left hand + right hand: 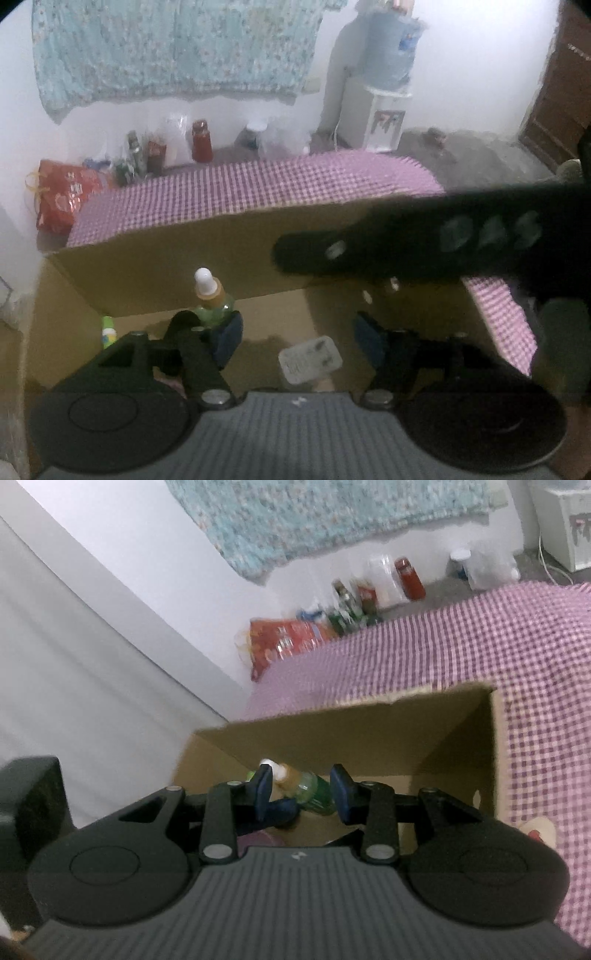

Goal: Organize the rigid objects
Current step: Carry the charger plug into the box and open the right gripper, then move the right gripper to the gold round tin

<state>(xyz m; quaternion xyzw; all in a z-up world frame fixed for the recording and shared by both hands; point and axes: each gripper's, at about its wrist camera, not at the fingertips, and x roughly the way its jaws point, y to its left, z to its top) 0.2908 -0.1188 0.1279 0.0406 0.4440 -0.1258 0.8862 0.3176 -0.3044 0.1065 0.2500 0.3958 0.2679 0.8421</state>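
Observation:
An open cardboard box (pixel 177 254) sits on a pink checked cloth (pixel 258 184). Inside it stands a green dropper bottle (pixel 211 299) with an orange collar and white tip, a small green-and-white tube (pixel 108 331) at the left, and a white rectangular adapter (pixel 309 359) lying flat. My left gripper (pixel 297 339) is open above the box floor, empty. My right gripper (pixel 304 794) is open above the box (pixel 369 734), with the dropper bottle (pixel 306 788) below and between its blue pads. The right gripper's black body (pixel 424 240) crosses the left wrist view.
A red bag (pixel 62 199), jars and bottles (pixel 201 140) line the wall behind the cloth. A water dispenser (pixel 384 110) stands at the back right. A patterned blue cloth (pixel 177 48) hangs on the wall. A brown door (pixel 557 103) is at far right.

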